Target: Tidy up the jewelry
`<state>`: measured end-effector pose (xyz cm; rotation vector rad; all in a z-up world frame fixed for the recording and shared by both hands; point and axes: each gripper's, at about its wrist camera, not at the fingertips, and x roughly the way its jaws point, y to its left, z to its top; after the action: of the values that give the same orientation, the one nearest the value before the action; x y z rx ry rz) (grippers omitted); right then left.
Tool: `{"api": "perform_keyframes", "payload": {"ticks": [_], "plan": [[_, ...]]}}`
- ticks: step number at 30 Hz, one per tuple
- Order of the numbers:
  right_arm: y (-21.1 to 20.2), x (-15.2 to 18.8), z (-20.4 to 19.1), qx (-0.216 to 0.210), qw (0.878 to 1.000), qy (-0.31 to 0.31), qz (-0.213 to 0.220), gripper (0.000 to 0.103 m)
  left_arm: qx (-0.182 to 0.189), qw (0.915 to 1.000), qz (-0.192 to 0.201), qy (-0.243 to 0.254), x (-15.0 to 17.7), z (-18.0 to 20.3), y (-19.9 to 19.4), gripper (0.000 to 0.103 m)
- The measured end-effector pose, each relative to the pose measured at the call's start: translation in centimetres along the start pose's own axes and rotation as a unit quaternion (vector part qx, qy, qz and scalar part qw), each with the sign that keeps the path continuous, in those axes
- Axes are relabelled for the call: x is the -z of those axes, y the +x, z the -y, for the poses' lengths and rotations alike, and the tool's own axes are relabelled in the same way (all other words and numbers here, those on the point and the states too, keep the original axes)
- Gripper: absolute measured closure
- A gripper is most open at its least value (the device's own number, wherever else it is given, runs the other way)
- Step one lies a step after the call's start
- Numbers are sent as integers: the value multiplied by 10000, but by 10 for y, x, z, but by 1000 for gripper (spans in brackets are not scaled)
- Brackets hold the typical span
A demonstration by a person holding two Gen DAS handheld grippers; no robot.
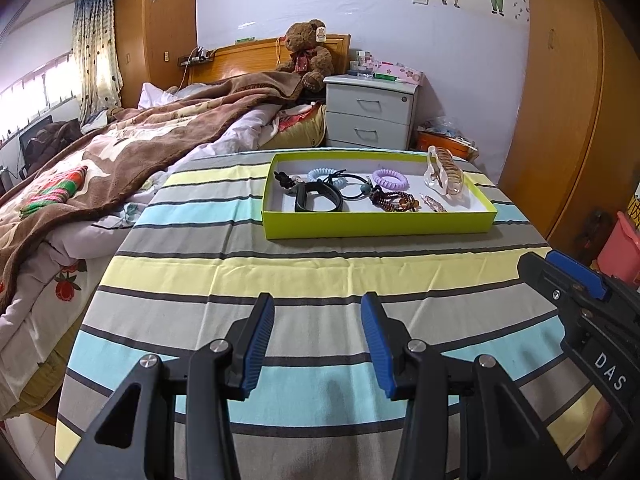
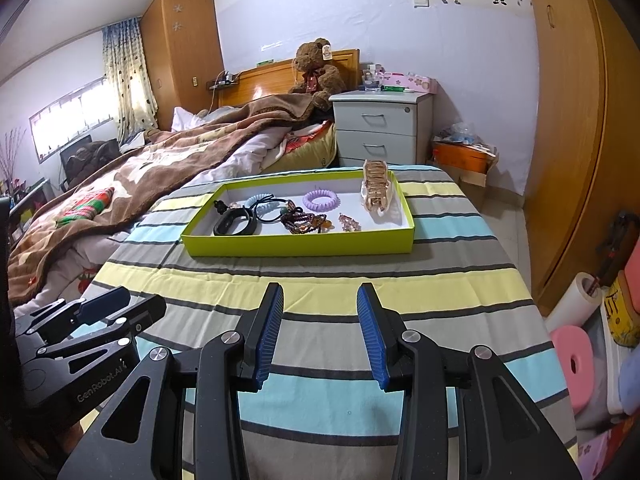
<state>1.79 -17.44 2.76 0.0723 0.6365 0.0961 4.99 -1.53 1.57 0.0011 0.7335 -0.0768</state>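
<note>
**Jewelry gathered in a green box, both grippers empty above the striped cloth**

A shallow rectangular lime-green cardboard box (image 1: 376, 222) with a white inside sits on a table under a cotton cloth striped in yellow, pale blue and grey with thin dark lines (image 1: 304, 268). All the pieces lie inside it. There are two spiral plastic hair ties, one pale blue (image 1: 320, 173) and one lilac (image 1: 390, 179). One smooth black rubbery wristband (image 1: 318, 199) lies at the left end, with thin black elastic hair cords (image 1: 348, 184) looped just behind it. One bunch of dark brown beaded bracelets (image 1: 394, 200) sits mid-box, and one small pinkish sparkly hair clip (image 1: 434, 202) lies just to its right. One large glossy claw clip, clear with amber banding (image 1: 446, 174), leans on the right end and rises above the rim.

The left gripper (image 1: 318, 342) hangs over the near stripes, well short of the box, its two ribbed blue pads (image 1: 260, 344) spread apart with only cloth between them. The right gripper (image 2: 320, 334) matches it, blue pads (image 2: 270, 334) parted and holding nothing. Each gripper shows at the edge of the other's view: the right one's body carries white letters "DAS", the left one's reads "GenRobot.AI".

Behind are a plush brown teddy bear (image 1: 306, 54) on a bed and a grey two-drawer nightstand (image 1: 370, 112).
</note>
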Motion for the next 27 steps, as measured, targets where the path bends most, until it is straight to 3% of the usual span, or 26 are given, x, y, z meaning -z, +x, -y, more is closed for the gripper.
{"api": "perform_keyframes", "payload": {"ticks": [27], "plan": [[1,0,-1,18,10000,6,-1,64,-48,10000,52,28,1,2,-5,56]]}}
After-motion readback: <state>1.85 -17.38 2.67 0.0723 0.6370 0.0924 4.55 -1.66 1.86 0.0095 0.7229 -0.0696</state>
